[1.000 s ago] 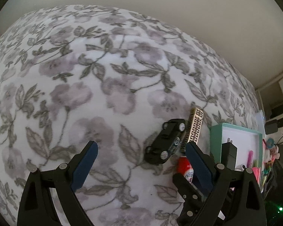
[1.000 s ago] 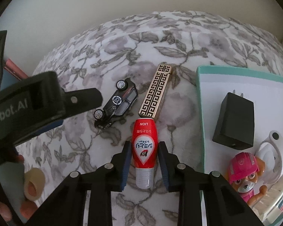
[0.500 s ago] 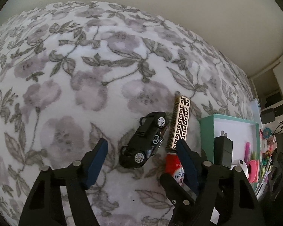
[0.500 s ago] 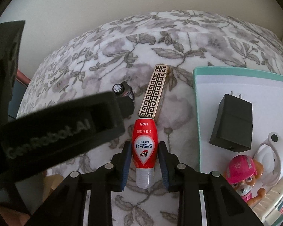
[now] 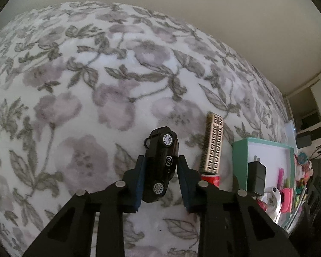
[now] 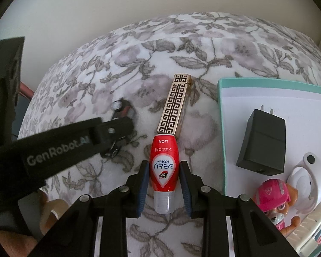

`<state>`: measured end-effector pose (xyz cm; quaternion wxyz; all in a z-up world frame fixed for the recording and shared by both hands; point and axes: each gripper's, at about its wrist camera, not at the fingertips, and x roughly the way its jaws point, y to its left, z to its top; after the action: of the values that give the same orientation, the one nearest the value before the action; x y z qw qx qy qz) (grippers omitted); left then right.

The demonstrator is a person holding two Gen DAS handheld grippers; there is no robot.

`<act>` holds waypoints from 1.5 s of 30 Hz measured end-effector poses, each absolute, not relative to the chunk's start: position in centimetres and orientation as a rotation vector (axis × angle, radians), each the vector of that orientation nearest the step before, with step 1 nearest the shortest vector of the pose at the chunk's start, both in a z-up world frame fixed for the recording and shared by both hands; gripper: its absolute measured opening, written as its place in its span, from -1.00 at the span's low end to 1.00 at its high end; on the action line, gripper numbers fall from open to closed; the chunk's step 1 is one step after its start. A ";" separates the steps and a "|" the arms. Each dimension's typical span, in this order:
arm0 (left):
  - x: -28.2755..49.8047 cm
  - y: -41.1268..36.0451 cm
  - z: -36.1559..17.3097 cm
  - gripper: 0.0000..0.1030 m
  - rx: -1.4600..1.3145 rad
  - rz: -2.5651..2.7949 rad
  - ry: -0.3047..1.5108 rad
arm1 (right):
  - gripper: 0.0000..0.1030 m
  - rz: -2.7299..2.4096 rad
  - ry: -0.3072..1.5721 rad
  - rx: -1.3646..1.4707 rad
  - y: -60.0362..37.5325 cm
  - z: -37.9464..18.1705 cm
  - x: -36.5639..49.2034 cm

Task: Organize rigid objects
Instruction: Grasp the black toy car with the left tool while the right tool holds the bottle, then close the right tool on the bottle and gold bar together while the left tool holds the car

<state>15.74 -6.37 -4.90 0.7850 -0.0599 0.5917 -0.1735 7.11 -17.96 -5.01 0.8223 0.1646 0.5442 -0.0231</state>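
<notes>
The left gripper (image 5: 161, 177) is closing, the black toy car (image 5: 161, 165) between its jaws. The right gripper (image 6: 164, 184) pinches the red bottle (image 6: 164, 167).

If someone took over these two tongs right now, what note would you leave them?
Left tongs: closing around the black toy car, which lies on its side on the floral blanket.
Right tongs: shut on the red tube.
Gold patterned box lies on the blanket beside the teal tray.
Done: black charger, pink pup figure and a white item are in the tray.
Left: car, tube, gold box.
</notes>
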 end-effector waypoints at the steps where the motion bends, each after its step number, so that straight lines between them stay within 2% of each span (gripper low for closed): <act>1: 15.8 -6.1 -4.9 -0.40 -0.125 -0.362 1.275 | -0.41 -0.055 1.153 0.359 -18.1 -5.0 7.1; 15: 16.4 -6.6 -5.8 -0.38 -0.068 -0.367 1.279 | -0.41 -0.103 1.142 0.371 -19.0 -3.9 6.6; 31: 17.2 -3.1 -5.4 -0.38 -0.164 -0.318 1.276 | -0.41 -0.115 1.078 0.347 -18.0 -2.3 8.5; 45: 17.5 -3.1 -5.9 -0.34 -0.189 -0.323 1.291 | -0.41 -0.103 1.079 0.332 -17.7 -3.7 11.9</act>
<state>17.47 -3.14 -5.87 0.7827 -0.0875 0.5978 -0.1496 11.92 -17.72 -3.66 0.8437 0.1573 0.5109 -0.0489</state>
